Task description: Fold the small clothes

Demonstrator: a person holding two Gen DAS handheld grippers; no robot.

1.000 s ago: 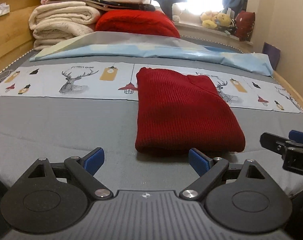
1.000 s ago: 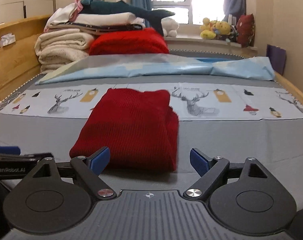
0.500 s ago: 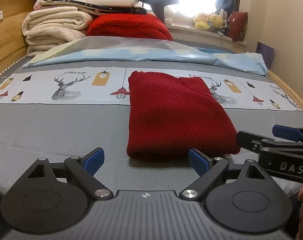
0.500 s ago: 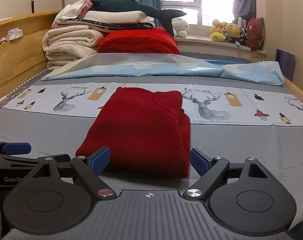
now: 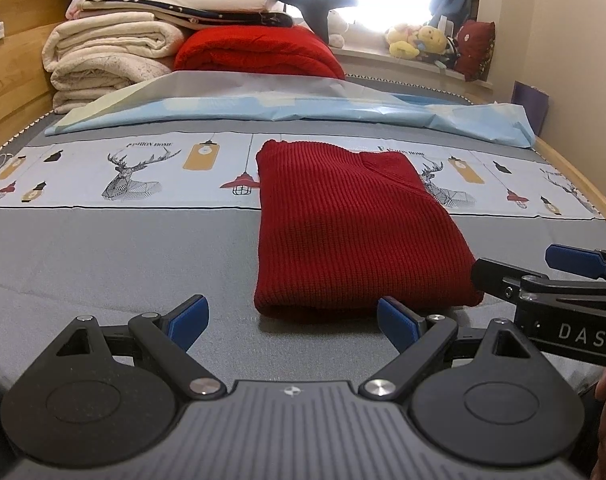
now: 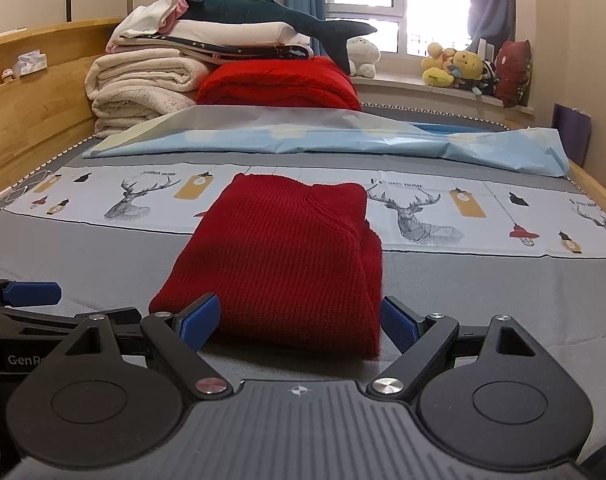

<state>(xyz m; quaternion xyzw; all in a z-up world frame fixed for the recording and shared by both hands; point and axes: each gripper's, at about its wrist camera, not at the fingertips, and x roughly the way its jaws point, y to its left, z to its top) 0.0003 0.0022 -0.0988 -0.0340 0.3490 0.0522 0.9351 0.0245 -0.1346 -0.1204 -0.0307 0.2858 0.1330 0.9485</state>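
A red knitted sweater (image 5: 351, 224) lies folded into a neat rectangle on the grey bed sheet (image 5: 103, 256). It also shows in the right wrist view (image 6: 287, 252). My left gripper (image 5: 293, 320) is open and empty, just in front of the sweater's near left edge. My right gripper (image 6: 301, 318) is open and empty, with the sweater's near right edge between its blue pads (image 6: 397, 322) but not gripped. The right gripper also shows in the left wrist view (image 5: 551, 272), and the left gripper in the right wrist view (image 6: 27, 296).
A printed deer-pattern cloth strip (image 5: 135, 168) runs across the bed behind the sweater. A light blue sheet (image 5: 287, 108), stacked blankets (image 5: 115, 52) and a red quilt (image 5: 259, 52) lie at the back. A wooden bed frame (image 6: 31, 104) is at left.
Both grippers have drawn back a little from the sweater and risen slightly. The folded sweater has not moved. Both stay open.
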